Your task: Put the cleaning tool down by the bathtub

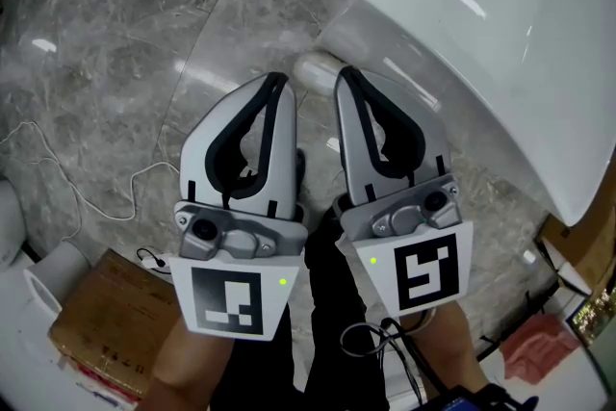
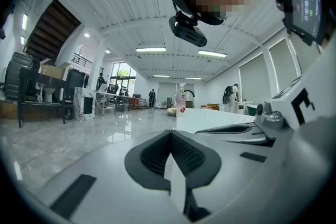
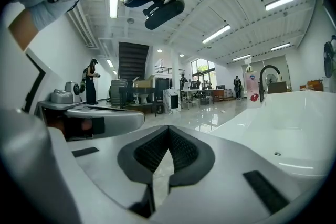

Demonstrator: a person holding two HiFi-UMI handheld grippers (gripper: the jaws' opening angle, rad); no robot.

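Observation:
Both grippers are held side by side over the grey marble floor, beside the white bathtub [image 1: 500, 43]. My left gripper [image 1: 277, 82] is shut, its dark pads meeting at the tip with nothing between them, as the left gripper view [image 2: 170, 132] also shows. My right gripper [image 1: 345, 74] is shut and empty as well, with its pads touching in the right gripper view [image 3: 168, 128]. A whitish rounded object [image 1: 316, 69] lies on the floor against the tub's base, just beyond the fingertips and partly hidden by them. I cannot tell what it is.
A cardboard box [image 1: 101, 322] sits at the lower left, with a thin white cable [image 1: 91, 192] trailing across the floor. A red bag [image 1: 539, 346] lies at the lower right. A pink bottle [image 3: 252, 89] and a black faucet [image 3: 268, 78] stand on the tub's far rim.

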